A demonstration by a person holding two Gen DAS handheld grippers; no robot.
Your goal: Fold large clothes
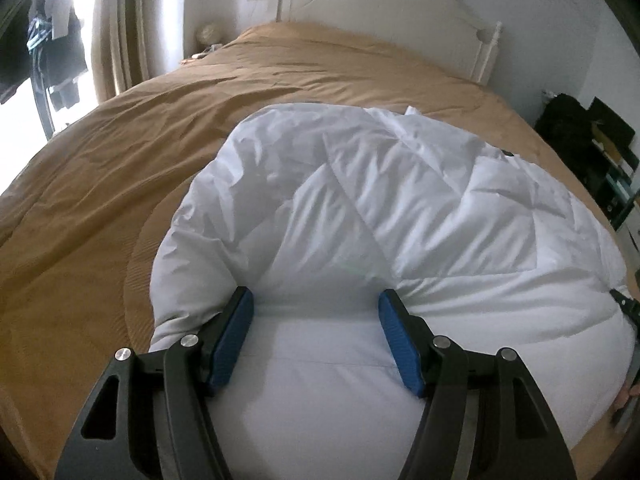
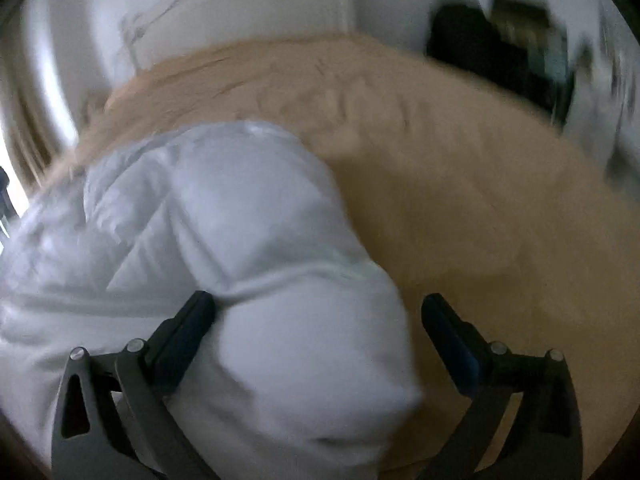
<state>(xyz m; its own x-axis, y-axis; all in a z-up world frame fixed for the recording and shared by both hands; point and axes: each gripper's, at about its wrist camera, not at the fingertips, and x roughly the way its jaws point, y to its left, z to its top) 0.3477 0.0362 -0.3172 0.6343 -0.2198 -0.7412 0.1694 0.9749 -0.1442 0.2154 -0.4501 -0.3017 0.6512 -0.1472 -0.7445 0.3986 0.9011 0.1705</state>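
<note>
A large white puffy quilted jacket (image 1: 360, 208) lies on a bed with a tan cover (image 1: 120, 160). My left gripper (image 1: 316, 300) is open, its blue pads (image 1: 234, 340) pressed down on either side of a bulge at the jacket's near edge. In the right wrist view, which is blurred, the jacket (image 2: 224, 216) fills the left and middle. My right gripper (image 2: 316, 304) is wide open around the jacket's near right end; its left finger (image 2: 188, 324) touches the fabric and the right one stands apart over the cover (image 2: 460, 184). The right gripper's edge shows in the left wrist view (image 1: 628, 312).
A white headboard (image 1: 384, 4) stands at the far end of the bed. A window with curtains (image 1: 116, 32) and hanging dark clothes (image 1: 56, 40) are at the left. Dark bags and shelves (image 1: 588, 140) stand at the right of the bed.
</note>
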